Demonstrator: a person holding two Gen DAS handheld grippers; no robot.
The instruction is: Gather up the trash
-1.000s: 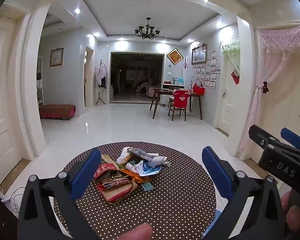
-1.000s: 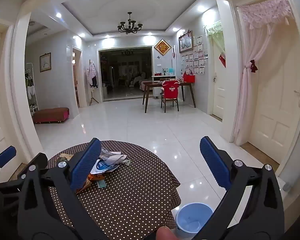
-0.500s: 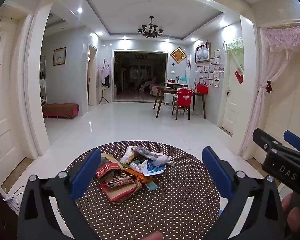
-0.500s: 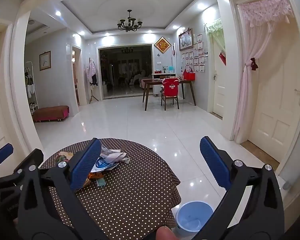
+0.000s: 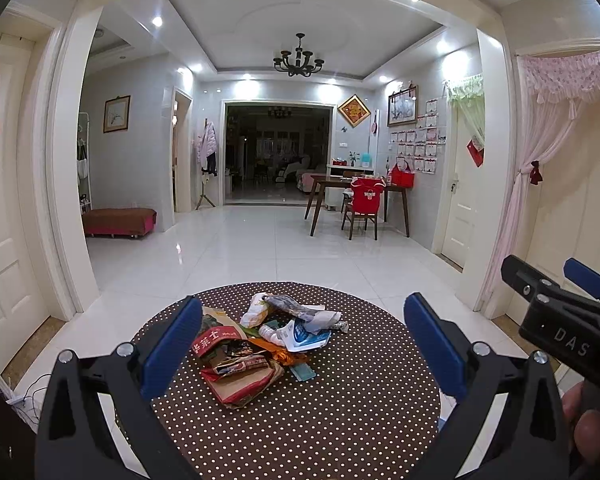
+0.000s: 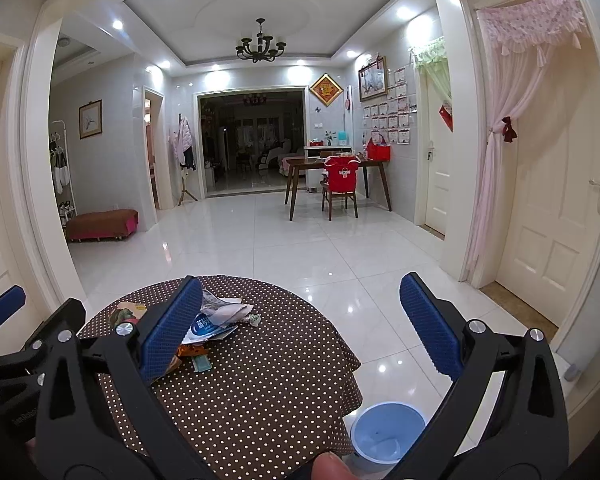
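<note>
1. A heap of crumpled wrappers and packets [image 5: 260, 344] lies near the middle of a round table under a brown cloth with white polka dots [image 5: 340, 420]; the trash rests on the cloth, touched by neither tool.
2. The left black hand-held gripper with blue finger pads [image 5: 302, 340] hovers over the near edge of the table, its two fingers spread wide with nothing between them. From its own camera the heap sits ahead, framed between the pads and a little toward the left one.
3. The right black hand-held gripper with blue finger pads [image 6: 300, 320] is likewise spread apart and empty. It hangs off to the right of the pile; in its view the trash [image 6: 216, 320] shows past its left pad, partly hidden behind it.
4. A round light-blue plastic bin [image 6: 388, 432] stands on the glossy white tiled floor [image 6: 300, 248] just beside the table's right edge, below the right gripper.
5. Writing (what little I can make out): white letters "DAS" on the side of the right gripper's body, seen from the left camera. A red packet [image 5: 214, 340] in the pile bears large white Chinese characters, and a white-and-blue wrapper [image 5: 300, 334] carries print too small to read.
6. A fingertip [image 6: 332, 466] shows at the bottom edge of the right camera's view.
</note>
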